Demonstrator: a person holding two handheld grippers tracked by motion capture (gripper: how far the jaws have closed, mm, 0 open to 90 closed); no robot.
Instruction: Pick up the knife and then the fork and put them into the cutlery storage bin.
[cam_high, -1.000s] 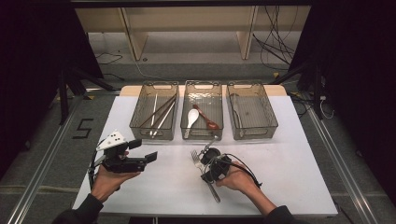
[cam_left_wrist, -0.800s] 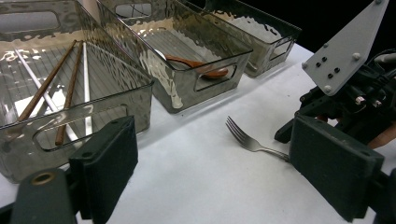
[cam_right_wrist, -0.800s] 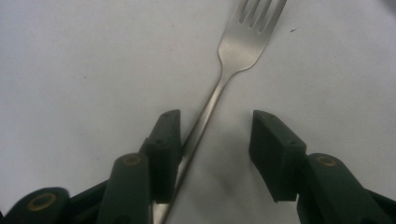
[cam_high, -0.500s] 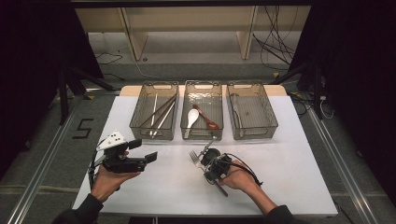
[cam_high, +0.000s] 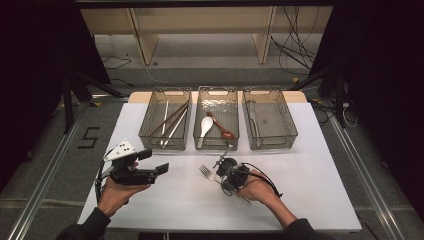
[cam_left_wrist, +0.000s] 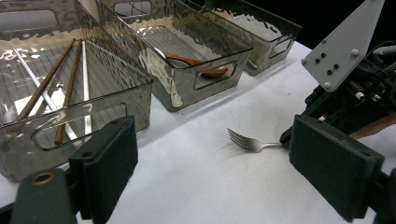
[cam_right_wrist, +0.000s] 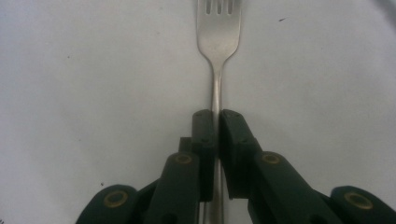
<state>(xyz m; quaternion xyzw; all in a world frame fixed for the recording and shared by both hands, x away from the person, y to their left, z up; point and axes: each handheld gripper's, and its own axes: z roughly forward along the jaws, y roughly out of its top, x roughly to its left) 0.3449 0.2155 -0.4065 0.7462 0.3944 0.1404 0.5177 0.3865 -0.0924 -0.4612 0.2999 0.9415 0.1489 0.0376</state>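
Note:
A metal fork (cam_high: 205, 172) lies on the white table (cam_high: 310, 165), tines toward the left. My right gripper (cam_high: 221, 176) sits low over its handle; the jaws have just been closing and are now shut on the handle. In the right gripper view the fork (cam_right_wrist: 217, 42) runs straight up from between the pads of the right gripper (cam_right_wrist: 216, 117). My left gripper (cam_high: 161, 169) is held above the table's left side, open and with nothing in it. From the left gripper (cam_left_wrist: 219, 163), the fork (cam_left_wrist: 247, 142) and the right gripper (cam_left_wrist: 345, 100) lie ahead.
Three clear trays stand in a row at the back. The left tray (cam_high: 164, 143) holds chopsticks (cam_high: 168, 121), the middle tray (cam_high: 217, 146) a white spoon (cam_high: 205, 126) and a brown spoon (cam_high: 222, 127). The right tray (cam_high: 272, 145) looks bare.
The right gripper's jaws have closed on the fork's handle. Both hands have stayed where they were.

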